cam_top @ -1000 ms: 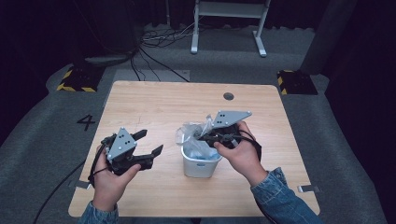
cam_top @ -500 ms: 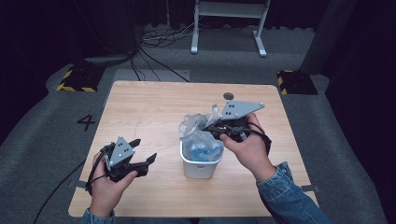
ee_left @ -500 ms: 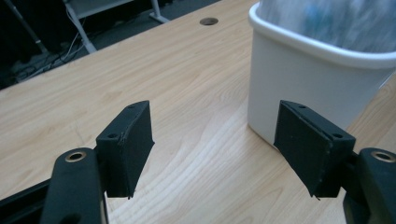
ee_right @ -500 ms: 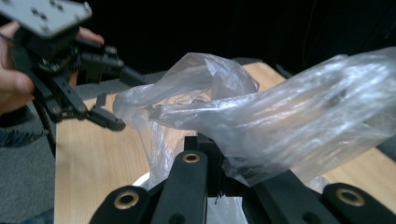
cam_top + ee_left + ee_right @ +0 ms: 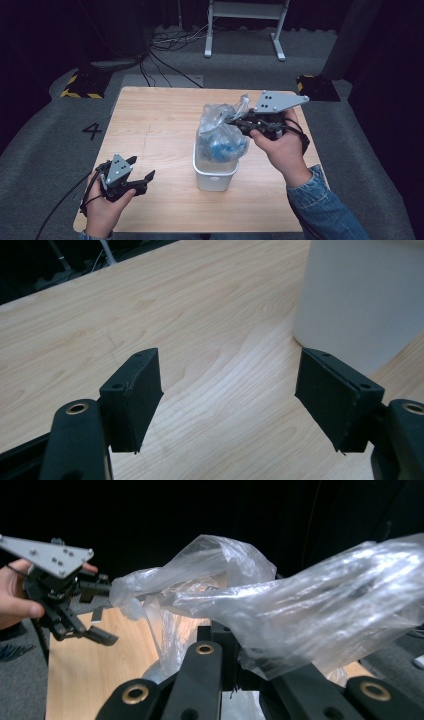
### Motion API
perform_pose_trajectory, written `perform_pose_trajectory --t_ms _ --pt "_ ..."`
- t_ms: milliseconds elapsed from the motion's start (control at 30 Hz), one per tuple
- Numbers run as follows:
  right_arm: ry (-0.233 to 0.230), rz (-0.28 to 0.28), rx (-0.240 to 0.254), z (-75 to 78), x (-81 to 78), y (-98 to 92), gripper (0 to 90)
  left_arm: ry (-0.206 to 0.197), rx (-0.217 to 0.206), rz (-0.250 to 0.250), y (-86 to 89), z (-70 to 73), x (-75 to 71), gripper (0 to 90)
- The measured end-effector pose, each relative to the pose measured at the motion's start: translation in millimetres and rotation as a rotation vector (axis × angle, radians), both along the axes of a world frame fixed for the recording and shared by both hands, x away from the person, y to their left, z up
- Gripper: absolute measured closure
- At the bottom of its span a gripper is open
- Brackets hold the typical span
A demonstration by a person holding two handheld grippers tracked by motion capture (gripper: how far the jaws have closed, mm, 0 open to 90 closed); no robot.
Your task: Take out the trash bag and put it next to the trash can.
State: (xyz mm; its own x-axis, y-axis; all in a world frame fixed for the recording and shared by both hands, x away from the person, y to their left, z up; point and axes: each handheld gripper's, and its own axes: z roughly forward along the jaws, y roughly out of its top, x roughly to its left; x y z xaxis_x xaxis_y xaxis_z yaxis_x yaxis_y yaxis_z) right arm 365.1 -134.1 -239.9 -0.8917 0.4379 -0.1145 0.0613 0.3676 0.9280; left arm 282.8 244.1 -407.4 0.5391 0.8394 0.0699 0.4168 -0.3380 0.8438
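Right gripper (image 5: pixel 239 121): jaws closed on the top of a clear plastic bag (image 5: pixel 220 132), which hangs stretched up out of a white bin (image 5: pixel 214 172) at mid-worktop (image 5: pixel 165 115), its lower part, with blue contents, inside the bin. Left gripper (image 5: pixel 142 181): jaws wide apart and empty, low over the worktop's near left, well apart from the bin.

Table (image 5: pixel 165 120): pale wood, fine grain lines. Bin (image 5: pixel 214 176): white. Bag (image 5: pixel 220 131): clear glossy plastic, blue contents showing through. Left gripper (image 5: pixel 141 181) and right gripper (image 5: pixel 235 121): black, each with grey top plate. Sleeve (image 5: pixel 327 210): blue denim. Floor (image 5: pixel 45 135): grey, black "4" marked. Floor blocks (image 5: pixel 80 85): black, yellow-black hazard stripes.
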Motion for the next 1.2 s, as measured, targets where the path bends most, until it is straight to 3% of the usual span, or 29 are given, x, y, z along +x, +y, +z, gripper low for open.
perform_pose_trajectory --t_ms 233,467,567,667,900,1200 --pt "-0.025 -0.05 0.01 11.9 3.1 -19.6 89.5 0.011 0.009 0.001 4.6 -9.9 2.5 24.9" --pt "-0.024 -0.123 0.007 13.1 10.7 -46.7 89.4 0.037 0.02 0.002 8.5 -18.5 6.3 23.4" --pt "-0.026 -0.154 0.001 12.3 12.9 -57.7 89.4 0.043 0.043 0.006 9.1 -20.7 7.3 22.6" --pt "-0.022 -0.187 -0.004 10.4 17.0 -69.6 89.4 0.044 0.036 0.005 11.0 -23.7 8.2 22.4" --pt "0.012 -0.254 -0.021 -3.6 28.9 -94.8 89.2 0.062 0.057 0.002 15.7 -30.7 7.5 22.4" --pt "0.084 -0.309 -0.044 -36.5 45.6 -112.4 89.1 0.096 0.073 0.021 23.0 -45.3 8.8 21.7"
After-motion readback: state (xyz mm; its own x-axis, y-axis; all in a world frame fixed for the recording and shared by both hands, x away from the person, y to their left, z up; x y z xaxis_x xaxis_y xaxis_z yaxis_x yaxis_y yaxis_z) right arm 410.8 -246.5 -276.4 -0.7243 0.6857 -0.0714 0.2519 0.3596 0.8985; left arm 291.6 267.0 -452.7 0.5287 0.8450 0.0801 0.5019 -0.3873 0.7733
